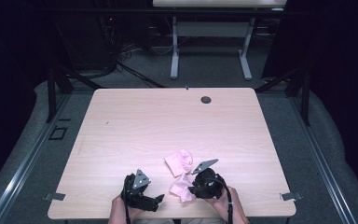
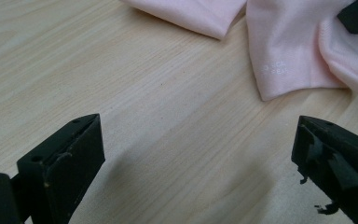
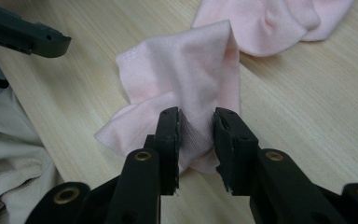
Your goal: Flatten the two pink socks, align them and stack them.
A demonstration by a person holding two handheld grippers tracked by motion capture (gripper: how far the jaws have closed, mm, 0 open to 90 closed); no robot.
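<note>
Two pale pink socks lie near the table's front edge. My right gripper (image 3: 196, 135) is shut on the nearer pink sock (image 3: 186, 74), pinching a fold of its fabric between the jaws. The same sock (image 1: 182, 187) sits just left of the right gripper (image 1: 193, 189) in the high view. The second pink sock (image 1: 178, 162) lies a little farther back, partly touching the first; the right gripper view has this second sock (image 3: 279, 21) at the top. My left gripper (image 2: 196, 154) stands open over bare wood, to the left of the socks (image 2: 289, 56); in the high view the left gripper (image 1: 156, 199) is by the front edge.
The light wooden table (image 1: 144, 126) has a small round grommet (image 1: 206, 99) near its far edge. A white table frame (image 1: 209, 51) stands on the grey floor beyond. The person's light trousers (image 3: 14, 158) are below the front edge.
</note>
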